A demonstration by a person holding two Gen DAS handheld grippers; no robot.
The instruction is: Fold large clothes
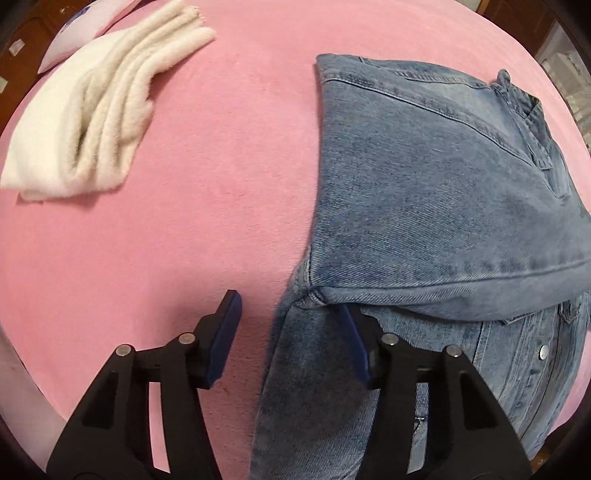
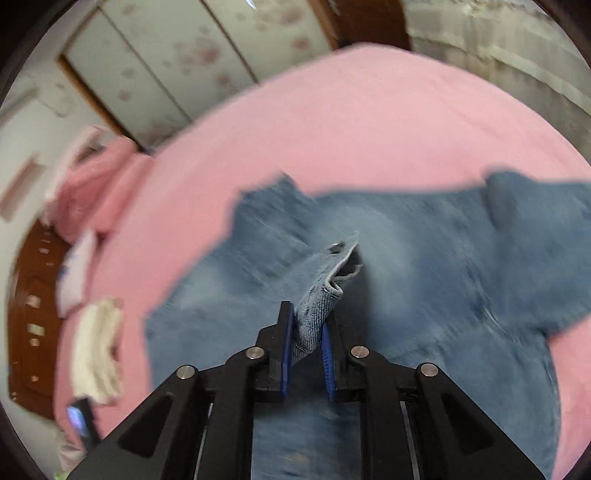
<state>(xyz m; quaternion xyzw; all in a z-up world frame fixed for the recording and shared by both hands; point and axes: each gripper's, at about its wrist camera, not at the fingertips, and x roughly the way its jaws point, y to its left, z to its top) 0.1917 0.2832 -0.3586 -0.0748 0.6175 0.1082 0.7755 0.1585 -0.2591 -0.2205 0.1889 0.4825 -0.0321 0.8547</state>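
Observation:
A blue denim jacket (image 1: 424,184) lies partly folded on the pink bed sheet (image 1: 203,184), one panel turned over the buttoned front. My left gripper (image 1: 288,306) points down at the jacket's left corner. Its right finger (image 1: 356,343) is tucked under the folded layer, its left finger (image 1: 225,332) stands over bare sheet, and the denim edge lies between them with a gap to the left pad. In the blurred right wrist view my right gripper (image 2: 308,332) is shut on a cuffed strip of the denim jacket (image 2: 424,258), lifted above the sheet (image 2: 351,122).
A folded white fleece garment (image 1: 85,122) lies at the far left of the bed, with a pale pillow (image 1: 85,22) behind it. The right wrist view shows the fleece garment (image 2: 98,347), a wooden headboard (image 2: 33,306), wardrobe doors (image 2: 166,62) and a curtain (image 2: 517,48).

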